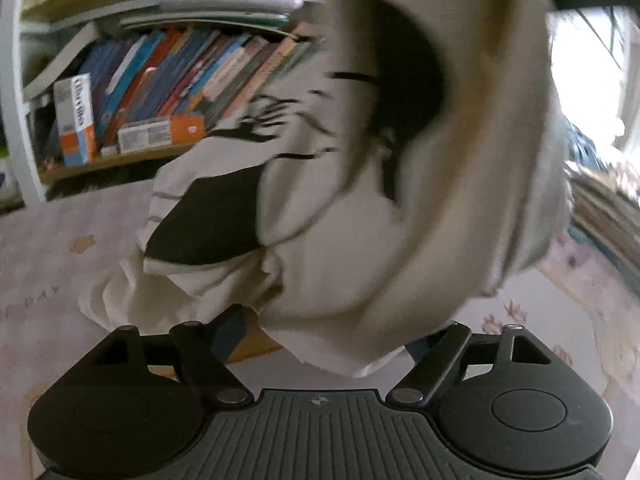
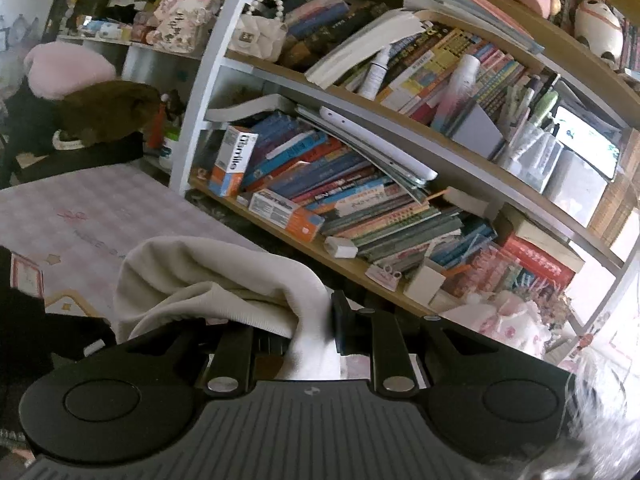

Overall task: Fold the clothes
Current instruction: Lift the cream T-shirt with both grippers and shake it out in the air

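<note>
Up close, the left gripper [image 1: 324, 336] has its jaws spread wide, yet cream cloth covers the gap and both fingertips, so whether it pinches the garment [image 1: 344, 208] cannot be told. That cream top, printed with black shapes, hangs blurred before the left lens, its lower folds resting on the pink patterned table cover [image 1: 60, 264] and its upper part cut off by the frame. The right gripper [image 2: 316, 328] is clenched on a bunched fold of the same fabric, which hides its left finger. Beyond stands a bookshelf [image 2: 400, 216] crammed with leaning books; a fuzzy white mass at the lower right corner is unreadable.
</note>
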